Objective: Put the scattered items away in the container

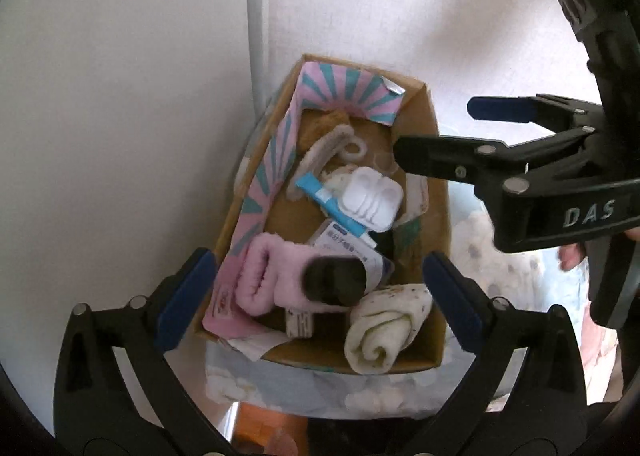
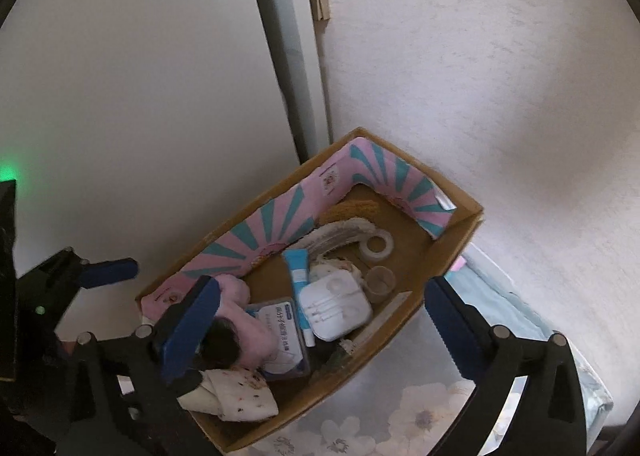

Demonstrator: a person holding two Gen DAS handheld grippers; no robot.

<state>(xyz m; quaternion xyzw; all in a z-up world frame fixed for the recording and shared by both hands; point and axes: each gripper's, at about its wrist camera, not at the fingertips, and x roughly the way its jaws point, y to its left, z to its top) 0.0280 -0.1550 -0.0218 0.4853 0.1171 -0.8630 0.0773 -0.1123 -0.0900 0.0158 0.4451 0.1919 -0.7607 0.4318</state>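
Jaws of both grippers are spread and hold nothing: the left gripper (image 1: 320, 296) hovers above the near end of the box (image 1: 434, 191), and the right gripper (image 2: 320, 324) hovers above the same box from its other long side. The box (cardboard, with a pink-and-teal liner (image 1: 280, 159)) sits on a floral-covered counter (image 1: 304, 388) against a white wall. Inside lie a pink cloth (image 1: 264, 280), a rolled towel (image 1: 384, 328), a white case (image 1: 372, 197), a blue tube (image 1: 324, 199), a dark bottle (image 1: 334, 280) and a tape roll (image 2: 378, 246).
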